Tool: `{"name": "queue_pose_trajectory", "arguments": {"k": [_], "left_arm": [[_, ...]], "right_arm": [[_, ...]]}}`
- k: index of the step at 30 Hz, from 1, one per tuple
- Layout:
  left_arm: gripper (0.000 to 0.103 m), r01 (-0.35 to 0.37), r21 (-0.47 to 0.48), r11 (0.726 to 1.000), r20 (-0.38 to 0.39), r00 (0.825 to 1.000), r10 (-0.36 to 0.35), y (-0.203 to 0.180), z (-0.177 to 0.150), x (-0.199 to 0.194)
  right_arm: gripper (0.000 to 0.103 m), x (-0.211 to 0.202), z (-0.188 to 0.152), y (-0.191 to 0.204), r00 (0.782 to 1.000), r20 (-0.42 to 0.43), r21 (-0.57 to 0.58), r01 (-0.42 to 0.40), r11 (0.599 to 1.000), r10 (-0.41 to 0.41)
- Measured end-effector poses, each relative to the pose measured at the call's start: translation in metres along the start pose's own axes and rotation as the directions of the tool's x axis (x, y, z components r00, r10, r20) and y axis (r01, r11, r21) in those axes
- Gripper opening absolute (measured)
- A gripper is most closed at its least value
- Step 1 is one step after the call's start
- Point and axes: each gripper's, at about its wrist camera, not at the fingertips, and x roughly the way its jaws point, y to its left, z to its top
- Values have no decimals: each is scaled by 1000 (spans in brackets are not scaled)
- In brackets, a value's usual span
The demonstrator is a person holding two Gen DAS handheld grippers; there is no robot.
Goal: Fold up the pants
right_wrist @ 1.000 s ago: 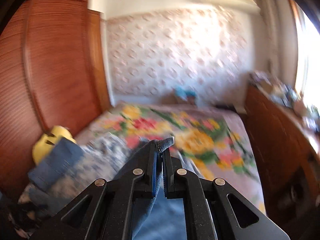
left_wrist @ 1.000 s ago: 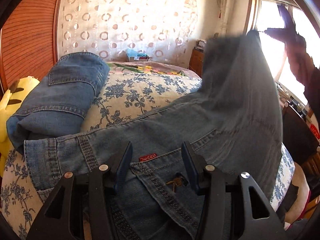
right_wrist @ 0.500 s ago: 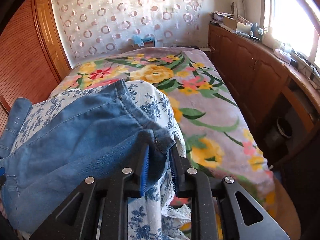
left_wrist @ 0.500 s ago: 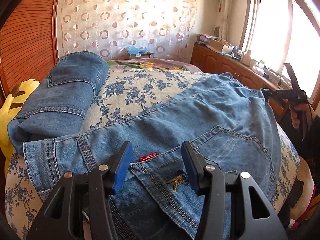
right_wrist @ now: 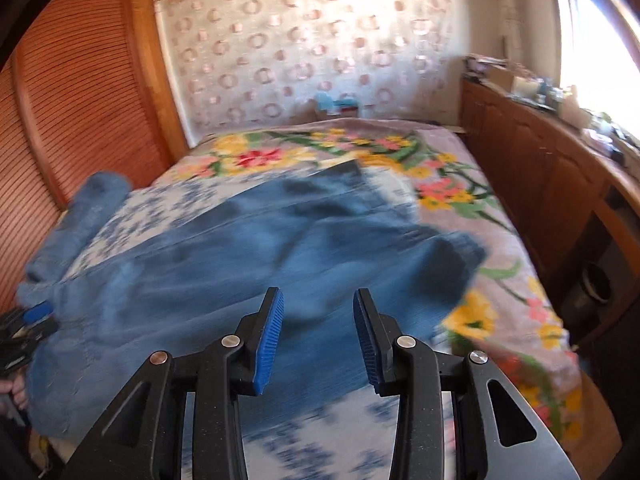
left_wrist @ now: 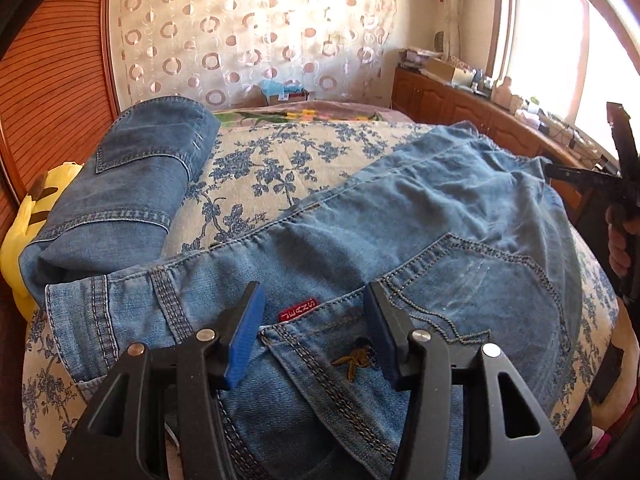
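- The left gripper [left_wrist: 312,332] is hovering low over the waist end of the jeans [left_wrist: 420,232], its jaws standing about half apart; denim is lying below and between the blue pads, but the pads are not pressing on it.
- Just ahead of the left jaw a small red label [left_wrist: 298,309] is showing on the waistband; a back pocket [left_wrist: 480,280] is spreading ahead of the right jaw.
- The right gripper [right_wrist: 318,332] is opening its jaws, and nothing is being pinched between them; the jeans [right_wrist: 260,264], blurred here, are lying on the bed directly beyond the fingertips.
- The jeans are resting on a blue-flowered cloth [left_wrist: 260,168], which is showing beyond both grippers.
- Far ahead and left of the left jaws, a second folded pair of jeans [left_wrist: 128,184] is lying beside a yellow cushion [left_wrist: 24,240].
- In the left wrist view, the right gripper [left_wrist: 616,184] is showing at the far right edge, held in a hand [left_wrist: 620,240].
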Motion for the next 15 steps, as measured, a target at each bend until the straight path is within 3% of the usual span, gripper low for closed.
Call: {"name": "queue_pose_trajectory", "arguments": {"k": [6, 15], "left_arm": [[56, -34, 41, 999, -34, 999, 35, -8, 0, 5], [59, -7, 69, 998, -64, 998, 11, -8, 7, 1]], "right_arm": [[38, 3, -15, 20, 998, -34, -78, -48, 996, 46], [38, 26, 28, -4, 998, -56, -146, -7, 989, -2]]}}
